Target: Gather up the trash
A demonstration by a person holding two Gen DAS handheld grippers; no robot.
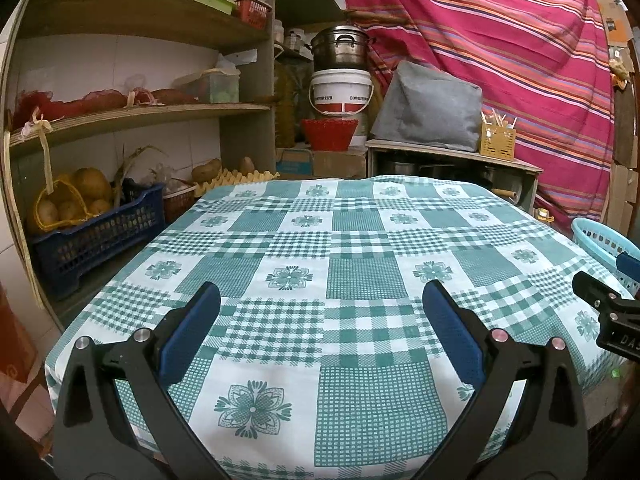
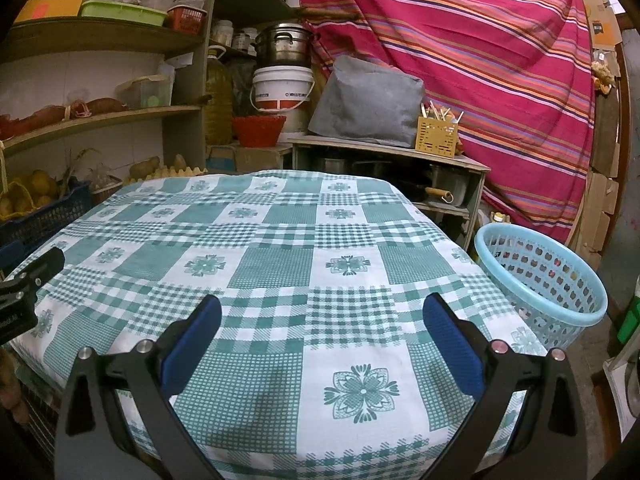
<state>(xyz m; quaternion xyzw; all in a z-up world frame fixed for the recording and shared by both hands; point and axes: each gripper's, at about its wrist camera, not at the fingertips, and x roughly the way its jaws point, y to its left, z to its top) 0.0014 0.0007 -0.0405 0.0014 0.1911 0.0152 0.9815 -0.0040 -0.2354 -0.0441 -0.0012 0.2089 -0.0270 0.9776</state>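
Tongs: left tongs (image 1: 320,324) apart, empty | right tongs (image 2: 322,326) apart, empty | worktop (image 1: 360,240) cloth bare, no trash visible | blue basket (image 2: 540,276) just beside worktop's right edge | advice: scan off-worktop for scraps before closing, drop into basket

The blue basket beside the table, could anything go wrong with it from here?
Possibly. The blue basket sits off the table's right edge, lower than the tablecloth, so dropped trash might miss it. The cloth looks loose; either gripper's open jaws could snag it. The left gripper and right gripper hover close together and might bump.
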